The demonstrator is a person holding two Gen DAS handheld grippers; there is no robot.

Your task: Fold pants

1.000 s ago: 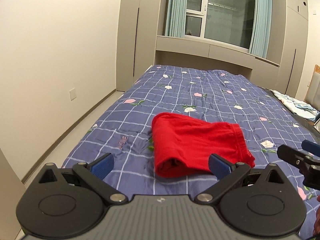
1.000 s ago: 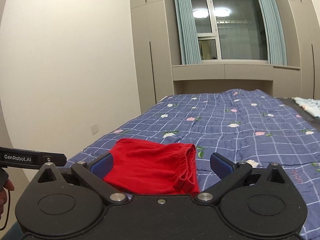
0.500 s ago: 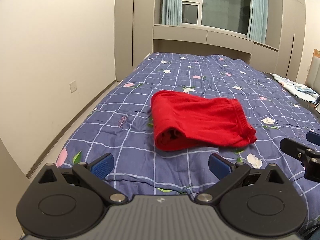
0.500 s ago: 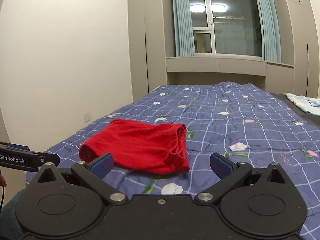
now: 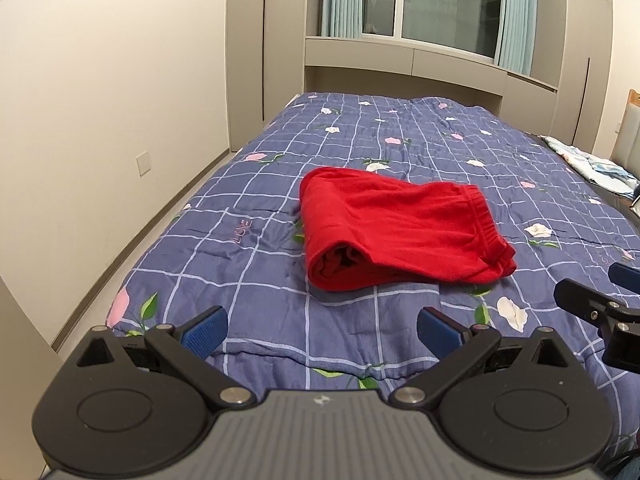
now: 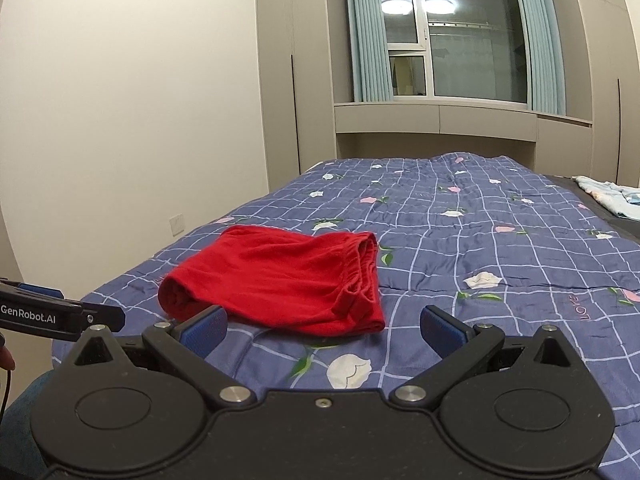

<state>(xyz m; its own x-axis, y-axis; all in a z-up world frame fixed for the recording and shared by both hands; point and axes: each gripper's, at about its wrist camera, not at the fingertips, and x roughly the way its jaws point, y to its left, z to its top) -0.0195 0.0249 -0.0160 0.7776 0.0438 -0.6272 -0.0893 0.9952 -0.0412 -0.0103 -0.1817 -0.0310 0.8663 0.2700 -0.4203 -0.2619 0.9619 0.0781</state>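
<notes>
A: Two grippers, both with fingers spread wide and nothing between them. The left gripper [image 5: 322,326] hangs above the near edge of the bed; the right gripper [image 6: 324,326] does the same beside it.

B: Where are the pants?

A: The red pants [image 5: 400,228] lie folded into a compact bundle on the blue checked quilt [image 5: 420,132], at about 12 o'clock from the left gripper, apart from its pads. In the right wrist view they sit at roughly 11 o'clock, waistband toward the right.

B: Anything else on the bed?

A: A pale cloth [image 6: 612,196] at about 2 o'clock, far side. A window [image 6: 456,36] with blue curtains [image 6: 368,32] stands beyond.
</notes>
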